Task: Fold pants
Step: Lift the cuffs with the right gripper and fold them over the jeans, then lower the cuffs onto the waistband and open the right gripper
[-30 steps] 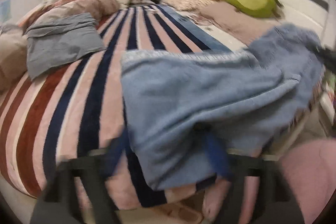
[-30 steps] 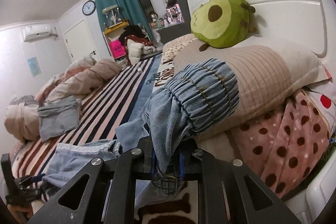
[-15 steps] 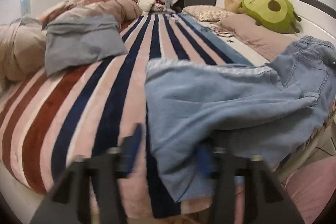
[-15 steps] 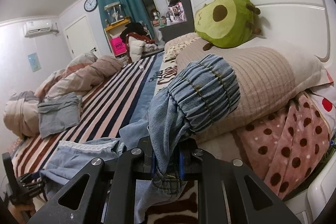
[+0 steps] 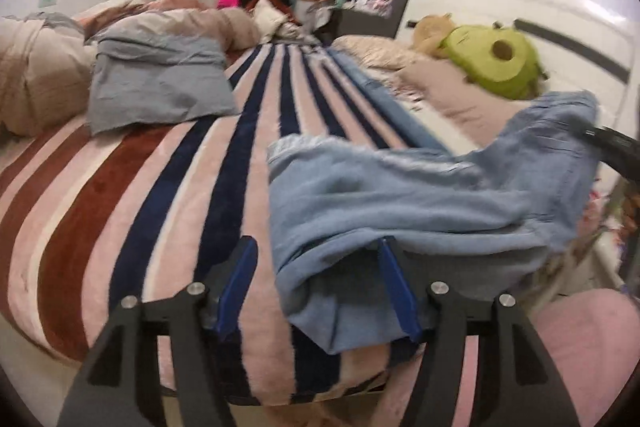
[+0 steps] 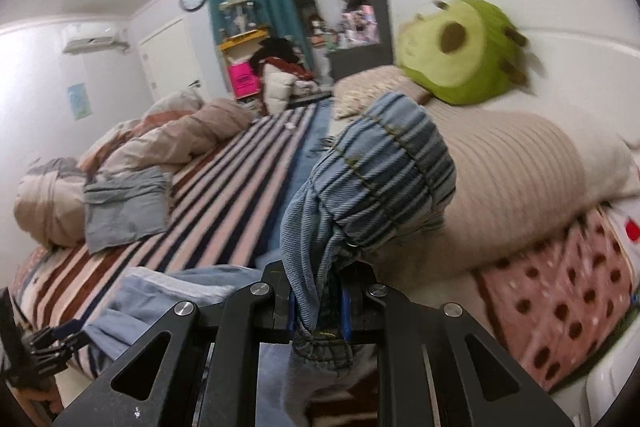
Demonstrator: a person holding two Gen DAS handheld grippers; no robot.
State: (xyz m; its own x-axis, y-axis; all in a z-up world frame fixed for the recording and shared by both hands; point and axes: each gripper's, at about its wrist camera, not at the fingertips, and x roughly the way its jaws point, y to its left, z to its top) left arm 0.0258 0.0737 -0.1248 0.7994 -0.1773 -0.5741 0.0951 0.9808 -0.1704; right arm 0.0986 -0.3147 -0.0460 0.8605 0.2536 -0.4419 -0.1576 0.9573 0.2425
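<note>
Left gripper (image 5: 316, 287) just reopened; pale blue pants (image 5: 420, 195) rumpled, waistband bunched.

Bare striped blanket (image 5: 168, 187) runs open through the frame's middle. At upper left the grey folded cloth (image 5: 156, 83) and heaped duvet (image 5: 36, 75) block; pillows (image 5: 460, 95) crowd the right.

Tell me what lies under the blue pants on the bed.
The pants lie on the striped blanket, whose navy and pink stripes run beneath them. Whatever else sits under the denim is covered.
</note>
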